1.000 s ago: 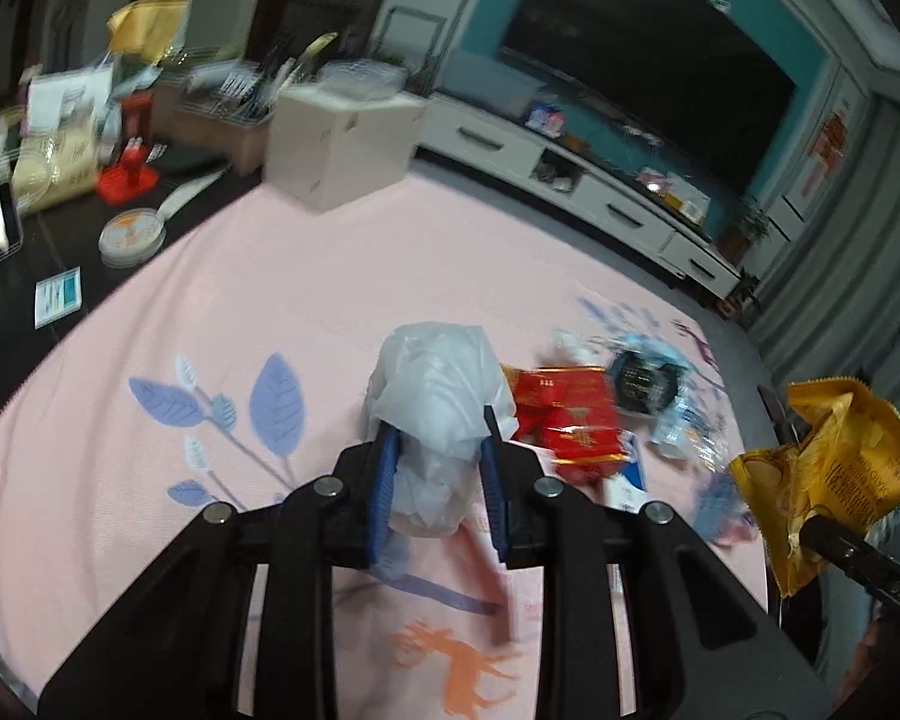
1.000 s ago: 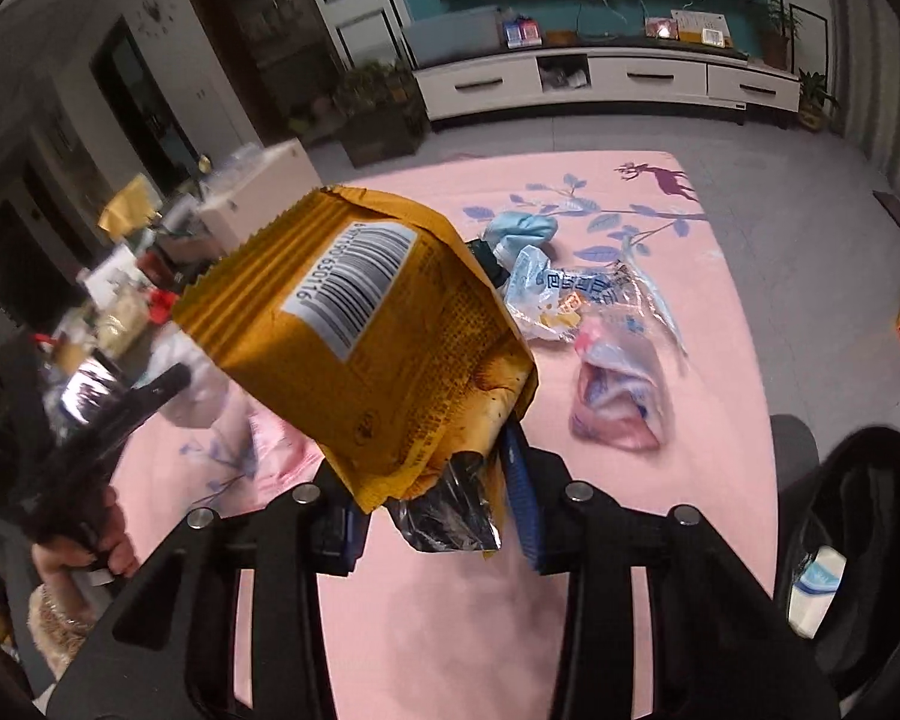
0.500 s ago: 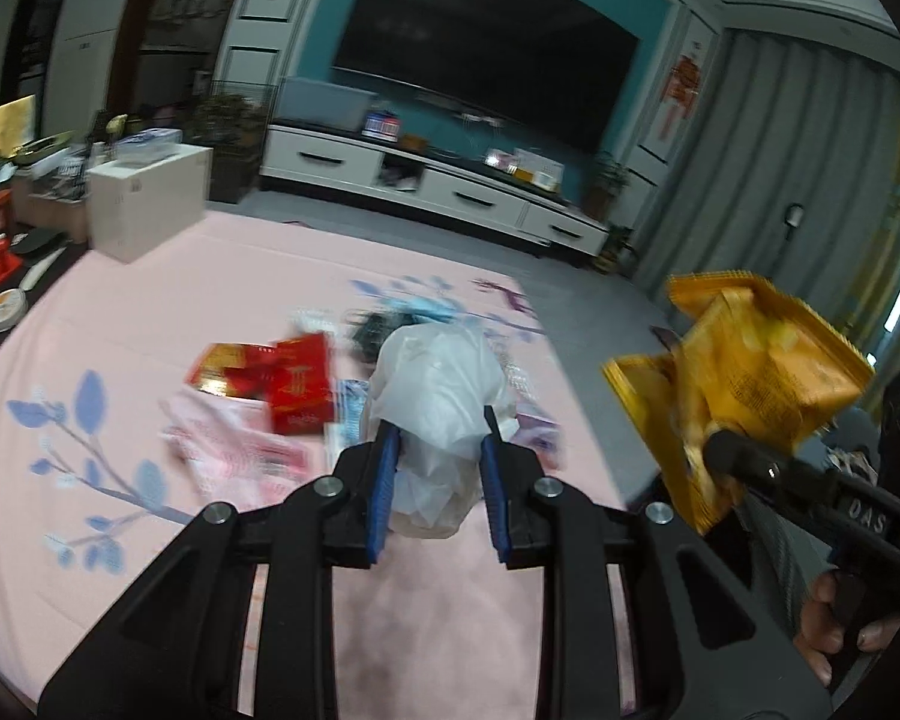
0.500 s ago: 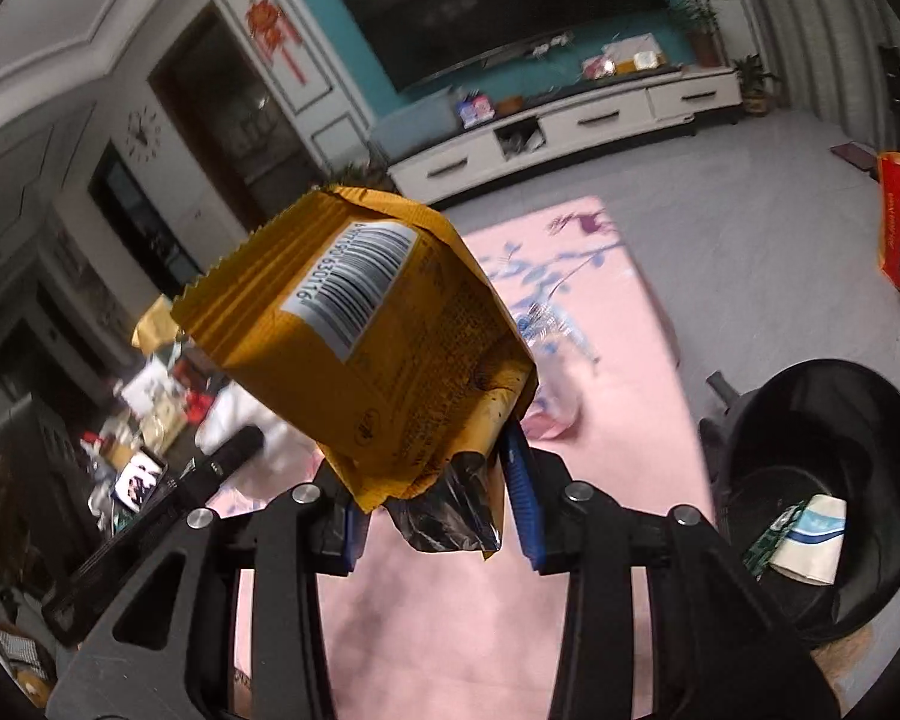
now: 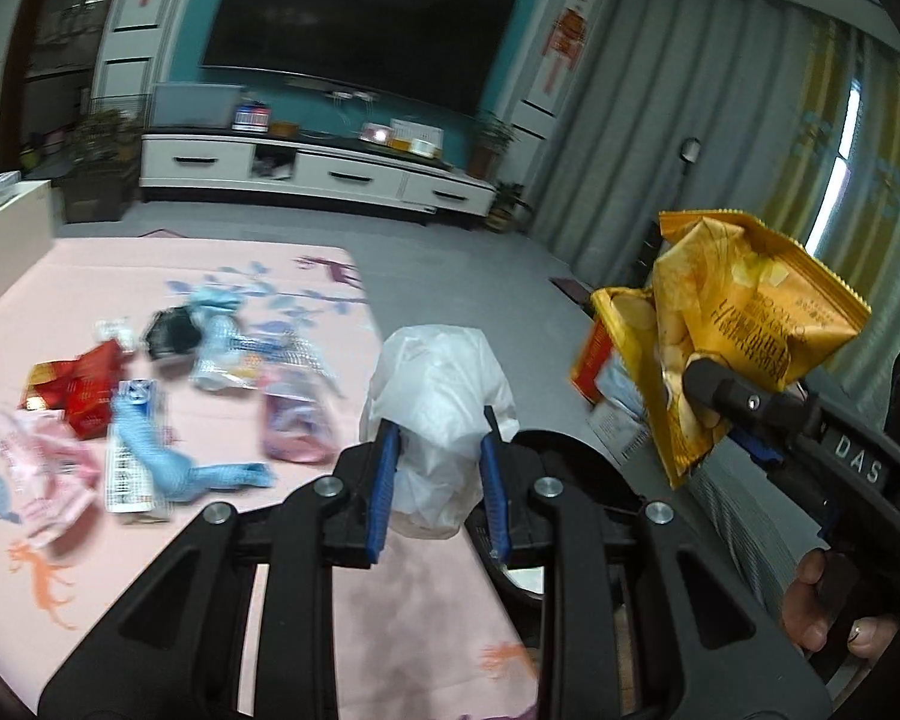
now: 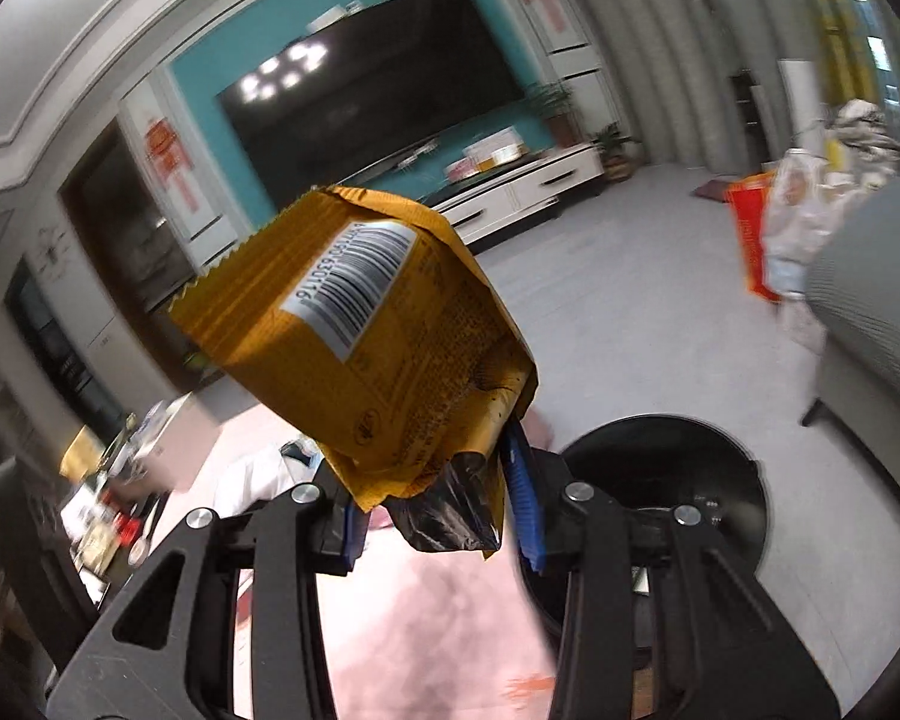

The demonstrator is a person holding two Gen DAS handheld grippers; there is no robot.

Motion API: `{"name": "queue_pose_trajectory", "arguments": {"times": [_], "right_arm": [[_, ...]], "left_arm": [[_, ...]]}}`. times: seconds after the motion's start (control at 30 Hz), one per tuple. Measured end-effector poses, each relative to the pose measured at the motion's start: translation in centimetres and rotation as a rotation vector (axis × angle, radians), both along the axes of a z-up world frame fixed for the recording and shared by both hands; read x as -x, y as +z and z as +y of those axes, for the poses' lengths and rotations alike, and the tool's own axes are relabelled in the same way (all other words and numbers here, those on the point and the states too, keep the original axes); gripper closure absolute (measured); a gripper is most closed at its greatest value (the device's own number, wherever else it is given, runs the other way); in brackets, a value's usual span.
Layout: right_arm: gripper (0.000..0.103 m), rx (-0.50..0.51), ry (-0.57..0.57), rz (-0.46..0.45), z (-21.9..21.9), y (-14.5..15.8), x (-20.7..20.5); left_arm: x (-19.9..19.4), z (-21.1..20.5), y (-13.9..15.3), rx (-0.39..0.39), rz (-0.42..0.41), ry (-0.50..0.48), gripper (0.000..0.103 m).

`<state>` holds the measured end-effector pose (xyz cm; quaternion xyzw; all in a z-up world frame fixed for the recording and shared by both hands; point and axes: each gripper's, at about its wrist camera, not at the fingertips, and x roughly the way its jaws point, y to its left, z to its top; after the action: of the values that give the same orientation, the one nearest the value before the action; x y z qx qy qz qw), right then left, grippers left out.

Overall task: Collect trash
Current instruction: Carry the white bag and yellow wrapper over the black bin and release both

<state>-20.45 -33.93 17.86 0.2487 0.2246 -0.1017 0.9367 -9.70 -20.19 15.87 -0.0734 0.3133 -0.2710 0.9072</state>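
Both grippers carry trash toward the bin (image 6: 660, 480). The left gripper (image 5: 438, 480) is clamped on a white bag (image 5: 441, 396); the right gripper (image 6: 438, 498) pinches a yellow wrapper (image 6: 366, 336), just short of the bin's rim. Best to hold each squarely over the bin's mouth before letting go.

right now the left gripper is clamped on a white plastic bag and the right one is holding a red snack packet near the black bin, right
Not quite: the packet in the right gripper is yellow-orange, not red, as the right wrist view shows. The rest stands: the left gripper is clamped on the white plastic bag, and the snack packet is near the black bin.
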Motion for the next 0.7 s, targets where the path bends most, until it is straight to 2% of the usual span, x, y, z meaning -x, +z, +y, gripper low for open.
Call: {"name": "queue_pose_trajectory", "arguments": {"times": [0.23, 0.37, 0.7], "right_arm": [[0.062, -0.028, -0.164, 0.042, -4.2, -1.7, 1.7], [0.062, -0.057, -0.217, 0.078, -5.8, -3.1, 2.0], [0.061, -0.114, -0.312, 0.237, -9.9, -7.5, 1.1]], "left_arm": [[0.8, -6.4, -1.4, -0.047, 0.027, -0.123, 0.076], [1.3, -9.5, -2.7, -0.079, 0.044, -0.185, 0.076], [0.8, -14.8, -6.0, -0.144, 0.123, -0.292, 0.076]]}}
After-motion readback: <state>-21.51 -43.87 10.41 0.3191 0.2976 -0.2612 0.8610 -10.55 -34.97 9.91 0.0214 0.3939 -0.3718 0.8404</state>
